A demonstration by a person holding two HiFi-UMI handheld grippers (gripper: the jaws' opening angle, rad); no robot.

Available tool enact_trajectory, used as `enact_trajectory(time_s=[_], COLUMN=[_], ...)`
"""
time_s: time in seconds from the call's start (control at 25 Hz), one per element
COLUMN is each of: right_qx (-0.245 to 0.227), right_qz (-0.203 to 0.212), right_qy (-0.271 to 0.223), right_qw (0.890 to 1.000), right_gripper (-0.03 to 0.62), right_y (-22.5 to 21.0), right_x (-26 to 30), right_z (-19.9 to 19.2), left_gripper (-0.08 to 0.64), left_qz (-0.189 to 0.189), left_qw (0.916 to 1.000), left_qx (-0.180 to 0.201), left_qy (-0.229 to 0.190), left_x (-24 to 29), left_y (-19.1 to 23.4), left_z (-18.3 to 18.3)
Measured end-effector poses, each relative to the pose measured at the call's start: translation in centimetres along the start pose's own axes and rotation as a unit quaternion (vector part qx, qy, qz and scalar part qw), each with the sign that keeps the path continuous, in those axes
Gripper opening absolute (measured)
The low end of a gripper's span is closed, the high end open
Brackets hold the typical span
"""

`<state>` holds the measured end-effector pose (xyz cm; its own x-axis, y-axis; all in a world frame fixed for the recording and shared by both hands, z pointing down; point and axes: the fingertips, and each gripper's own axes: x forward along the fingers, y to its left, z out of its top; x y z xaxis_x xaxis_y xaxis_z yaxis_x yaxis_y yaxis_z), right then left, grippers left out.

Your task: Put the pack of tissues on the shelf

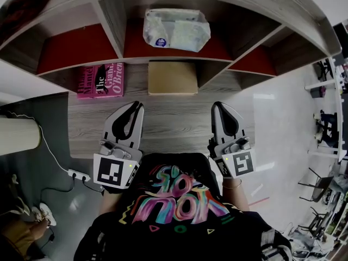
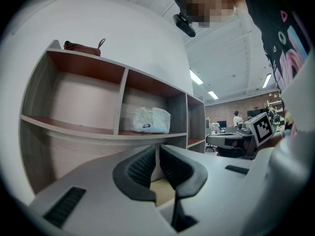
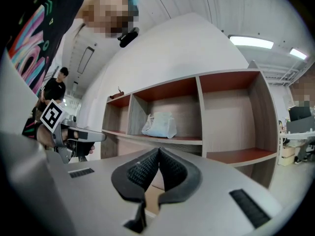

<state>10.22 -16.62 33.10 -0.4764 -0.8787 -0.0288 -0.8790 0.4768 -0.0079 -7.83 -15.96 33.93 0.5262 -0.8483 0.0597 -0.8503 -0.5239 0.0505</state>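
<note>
The pack of tissues [image 1: 176, 30], white and crinkled with a small blue label, lies in the middle compartment of the wooden shelf [image 1: 163, 60]. It also shows in the left gripper view [image 2: 146, 120] and the right gripper view [image 3: 160, 125]. My left gripper [image 1: 137, 106] [image 2: 158, 149] hangs below and to the left of it, shut with nothing held. My right gripper [image 1: 217, 106] [image 3: 158, 151] hangs level with it on the right, also shut and empty. Both point at the shelf and stay well clear of the pack.
On the lower ledge lie a pink book [image 1: 100, 80] and a tan cardboard box [image 1: 173, 77]. A brown bag [image 2: 82, 47] rests on top of the shelf. A power strip [image 1: 79, 174] with its cable lies on the floor at the left. Desks and chairs [image 1: 326, 129] stand at the right.
</note>
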Motion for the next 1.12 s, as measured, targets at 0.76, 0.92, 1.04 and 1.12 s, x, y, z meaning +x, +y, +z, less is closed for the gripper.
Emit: enact_trajectory(time_s=[0.76,0.92,1.04,1.12], right_qx=[0.0,-0.016,-0.016,-0.009], right_qz=[0.006,0.013,0.013,0.01], right_qy=[0.007,0.024,0.025,0.02], right_qw=[1.0,0.999,0.999,1.0], right_gripper=[0.016,0.016,0.015,0.015], right_y=[0.4,0.2,0.2,0.3], right_x=[1.1,0.6,0.8,1.1], right_z=[0.0,-1.2,-1.3,-0.9], left_gripper=[0.041,0.041,0.041,0.041], left_qz=[0.005,0.009,0.013,0.014], left_qw=[1.0,1.0,0.9999,0.9999], left_qx=[0.001,0.0,0.0,0.0], left_qy=[0.002,0.002,0.002,0.002], left_x=[-0.2,-0.3,-0.3,-0.3], left_y=[1.1,1.5,1.8,2.0], left_z=[-0.1,-0.2,-0.2,-0.2])
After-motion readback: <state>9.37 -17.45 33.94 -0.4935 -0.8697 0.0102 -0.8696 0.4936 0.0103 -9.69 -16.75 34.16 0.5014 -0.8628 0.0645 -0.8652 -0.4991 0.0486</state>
